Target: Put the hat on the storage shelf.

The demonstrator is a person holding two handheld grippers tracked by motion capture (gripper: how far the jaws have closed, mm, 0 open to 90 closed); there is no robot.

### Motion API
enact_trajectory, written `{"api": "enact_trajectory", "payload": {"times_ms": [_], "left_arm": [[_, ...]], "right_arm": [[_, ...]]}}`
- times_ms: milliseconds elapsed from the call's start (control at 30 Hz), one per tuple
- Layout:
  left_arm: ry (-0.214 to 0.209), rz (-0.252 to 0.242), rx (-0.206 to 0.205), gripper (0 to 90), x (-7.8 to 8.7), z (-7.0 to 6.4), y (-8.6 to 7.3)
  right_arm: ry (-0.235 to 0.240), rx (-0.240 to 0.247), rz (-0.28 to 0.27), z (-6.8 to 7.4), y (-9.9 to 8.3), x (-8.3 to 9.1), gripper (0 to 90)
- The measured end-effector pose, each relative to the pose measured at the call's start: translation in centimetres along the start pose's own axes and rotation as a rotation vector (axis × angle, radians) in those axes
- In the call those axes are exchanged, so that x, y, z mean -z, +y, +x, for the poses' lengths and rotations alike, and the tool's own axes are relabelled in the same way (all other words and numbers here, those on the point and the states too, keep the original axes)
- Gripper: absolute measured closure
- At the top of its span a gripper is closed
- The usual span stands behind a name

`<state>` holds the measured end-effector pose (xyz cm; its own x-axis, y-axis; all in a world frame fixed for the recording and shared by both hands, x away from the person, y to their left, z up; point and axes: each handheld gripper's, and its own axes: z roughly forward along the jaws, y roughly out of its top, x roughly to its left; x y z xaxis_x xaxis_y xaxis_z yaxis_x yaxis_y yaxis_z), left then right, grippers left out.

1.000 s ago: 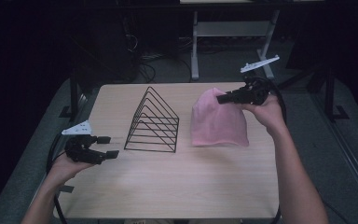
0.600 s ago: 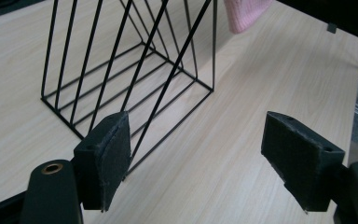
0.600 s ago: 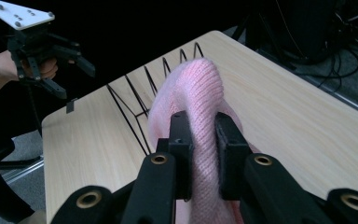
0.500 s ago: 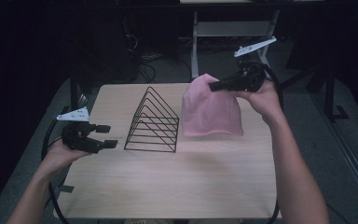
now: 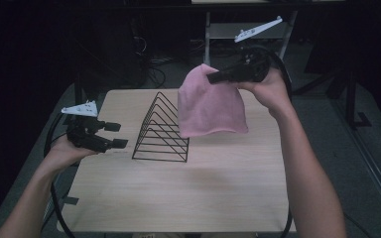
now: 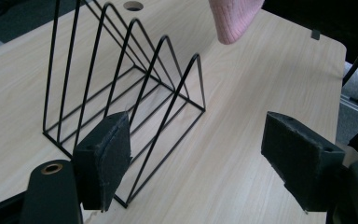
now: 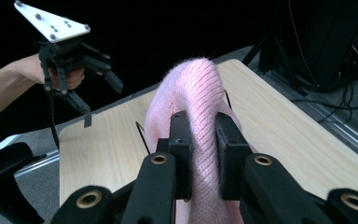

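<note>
Since earlier: pink knit hat [image 5: 209, 106] has come up off the desk [image 5: 178, 193] and swung left, from the right half toward the rack; right hand higher, left hand about where it was.
Right tongs [image 5: 212, 78]: pinching the crown of the hat; in the right gripper view the two black pads press the pink knit from both sides [image 7: 204, 154].
Hat: hangs in the air from the right tongs, open brim downward, over the desk's far half near its middle; in the high view its left part overlaps the top of the rack, but whether they touch cannot be told. In the left gripper view a corner of the brim [image 6: 233, 18] hangs above the wood, clear of it.
Wire rack [image 5: 162, 130]: black, a row of triangular loops on a flat frame, standing upright on the left half of the desk toward the far edge; seen close in the left gripper view [image 6: 121, 79].
Left tongs [image 5: 120, 135]: spread wide, nothing between them, held above the desk's left edge, pointing at the rack; in the left gripper view the near end of the rack lies just beyond the pads [image 6: 103, 158].
Left hand [image 5: 64, 151]: wrapped round the handle, off the desk's left edge.
Right hand [image 5: 270, 89]: raised beyond the desk's far edge, on the right.
</note>
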<state>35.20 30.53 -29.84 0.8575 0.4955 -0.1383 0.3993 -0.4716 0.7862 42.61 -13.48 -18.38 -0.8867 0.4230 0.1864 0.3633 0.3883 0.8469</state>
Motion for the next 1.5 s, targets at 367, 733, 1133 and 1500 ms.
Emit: {"api": "enact_trajectory", "payload": {"times_ms": [367, 733, 1133, 1500], "left_arm": [[-0.026, -0.005, -0.026, 24.0, -0.4, -0.2, 2.0], [-0.045, -0.013, -0.015, 24.0, -0.9, 0.3, 2.7], [-0.049, 0.009, -0.026, 25.6, -1.2, 0.6, 3.6], [-0.055, -0.001, -0.018, 33.9, -0.7, 1.1, 4.7]], "right_arm": [[0.021, 0.035, -0.016, 1.3, 2.9, -0.8, 79.1], [0.056, 0.08, -0.003, 2.3, 5.2, -3.0, 79.1], [0.091, 0.109, 0.005, 3.5, 7.3, -5.6, 79.1], [0.112, 0.131, -0.007, 4.5, 8.8, -7.3, 79.1]]}}
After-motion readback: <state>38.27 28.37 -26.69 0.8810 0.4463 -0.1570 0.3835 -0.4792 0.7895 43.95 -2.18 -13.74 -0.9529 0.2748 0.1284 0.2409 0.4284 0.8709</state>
